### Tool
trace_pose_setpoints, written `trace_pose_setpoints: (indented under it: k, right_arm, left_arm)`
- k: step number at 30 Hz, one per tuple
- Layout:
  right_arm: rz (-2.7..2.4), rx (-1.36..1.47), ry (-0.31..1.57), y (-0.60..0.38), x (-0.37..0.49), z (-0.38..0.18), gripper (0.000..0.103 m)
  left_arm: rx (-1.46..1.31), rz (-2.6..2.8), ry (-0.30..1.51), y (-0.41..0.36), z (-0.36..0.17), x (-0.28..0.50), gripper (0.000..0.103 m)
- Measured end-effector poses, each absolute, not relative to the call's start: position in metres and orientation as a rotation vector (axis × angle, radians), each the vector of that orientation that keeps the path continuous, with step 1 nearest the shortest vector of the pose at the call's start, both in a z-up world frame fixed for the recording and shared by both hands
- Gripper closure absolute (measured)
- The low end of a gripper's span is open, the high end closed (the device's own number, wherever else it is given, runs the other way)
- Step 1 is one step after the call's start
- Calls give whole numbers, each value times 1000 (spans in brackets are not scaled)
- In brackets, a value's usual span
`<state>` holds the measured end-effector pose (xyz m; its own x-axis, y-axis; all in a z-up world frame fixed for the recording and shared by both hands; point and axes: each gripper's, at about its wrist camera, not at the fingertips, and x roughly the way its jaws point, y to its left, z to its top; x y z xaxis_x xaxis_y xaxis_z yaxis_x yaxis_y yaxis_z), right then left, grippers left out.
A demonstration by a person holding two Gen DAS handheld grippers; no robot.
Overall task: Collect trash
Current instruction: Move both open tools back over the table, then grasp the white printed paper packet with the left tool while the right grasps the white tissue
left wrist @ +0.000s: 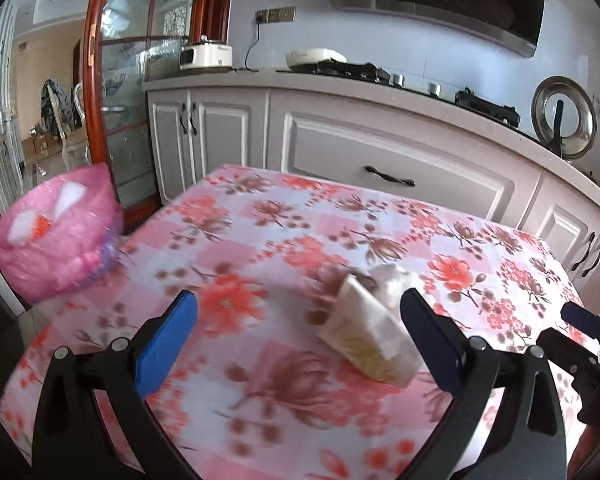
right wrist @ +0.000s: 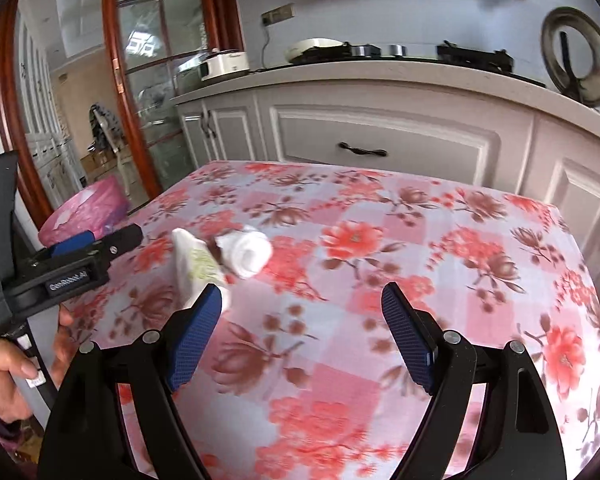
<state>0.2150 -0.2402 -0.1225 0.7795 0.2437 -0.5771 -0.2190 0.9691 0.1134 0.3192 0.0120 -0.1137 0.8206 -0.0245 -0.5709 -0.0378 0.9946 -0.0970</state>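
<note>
A white wrapper with yellow-green print (left wrist: 364, 336) lies on the floral tablecloth (left wrist: 260, 240), with a crumpled white tissue (left wrist: 396, 280) just behind it. My left gripper (left wrist: 300, 312) is open and empty; the wrapper lies between its fingers, close to the right one. In the right wrist view the wrapper (right wrist: 196, 264) and the tissue (right wrist: 248, 252) lie ahead and to the left of my right gripper (right wrist: 302, 300), which is open and empty above the cloth. A bin lined with a pink bag (left wrist: 56, 236) stands off the table's left edge, with white scraps inside.
White kitchen cabinets (left wrist: 380, 152) with a stove run behind the table. A wood-framed glass door (left wrist: 116, 80) is at the left. The left gripper (right wrist: 96, 248) and the hand holding it show at the left in the right wrist view.
</note>
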Motion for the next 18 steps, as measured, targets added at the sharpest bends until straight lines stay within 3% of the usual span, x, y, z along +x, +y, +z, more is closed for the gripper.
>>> trace_pose_setpoints:
  k: [12,14,16,17,18]
  right_arm:
    - [201,64,662,-278,238,-132,25]
    - [202,64,667,-278,245,-133,25]
    - [213,62,675,-273,255,-134,26]
    - [219,60,678,-270,258,-135,26]
    - [229,54,681,-265,262,-136,27]
  left_arm:
    - [-52,20,689,-41,-143,352,8]
    - [-38,7,710,-44,-149,357,22]
    - [-25,-20,738,-45,-154,360,57]
    - [-16,-38,745,-43,-156,360,58]
    - [-11,-42,738,-42,-156,358,67]
